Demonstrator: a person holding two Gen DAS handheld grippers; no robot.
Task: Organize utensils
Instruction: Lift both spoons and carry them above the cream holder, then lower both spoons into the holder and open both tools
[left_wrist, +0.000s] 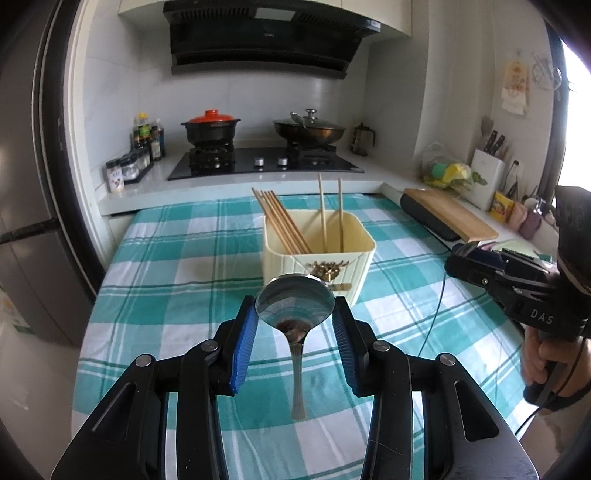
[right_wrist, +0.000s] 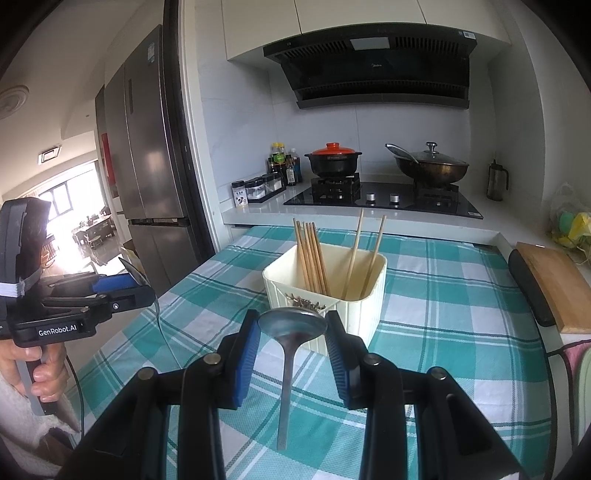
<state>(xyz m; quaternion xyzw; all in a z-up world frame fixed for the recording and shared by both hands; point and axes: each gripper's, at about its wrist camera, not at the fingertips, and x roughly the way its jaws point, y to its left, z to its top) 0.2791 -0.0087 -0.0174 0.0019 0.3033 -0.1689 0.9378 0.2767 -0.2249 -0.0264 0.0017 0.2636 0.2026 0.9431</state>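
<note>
My left gripper (left_wrist: 294, 314) is shut on the bowl of a steel spoon (left_wrist: 295, 306), whose handle hangs down over the checked tablecloth. My right gripper (right_wrist: 292, 325) is shut on the bowl of a second steel spoon (right_wrist: 291, 325), handle hanging down. A cream utensil holder (left_wrist: 317, 254) stands just beyond both grippers on the table; it also shows in the right wrist view (right_wrist: 332, 291). It holds several brown chopsticks (left_wrist: 282, 221) on the left and two pale chopsticks (left_wrist: 330, 214) on the right. Each gripper shows in the other's view, the right one (left_wrist: 465, 254) and the left one (right_wrist: 140, 284).
The teal checked tablecloth (left_wrist: 184, 266) covers the table. Behind it is a counter with a gas hob (left_wrist: 266, 162), a red-lidded pot (left_wrist: 210, 127) and a wok (left_wrist: 310, 129). A wooden cutting board (left_wrist: 450, 214) lies to the right, a fridge (right_wrist: 147, 147) to the left.
</note>
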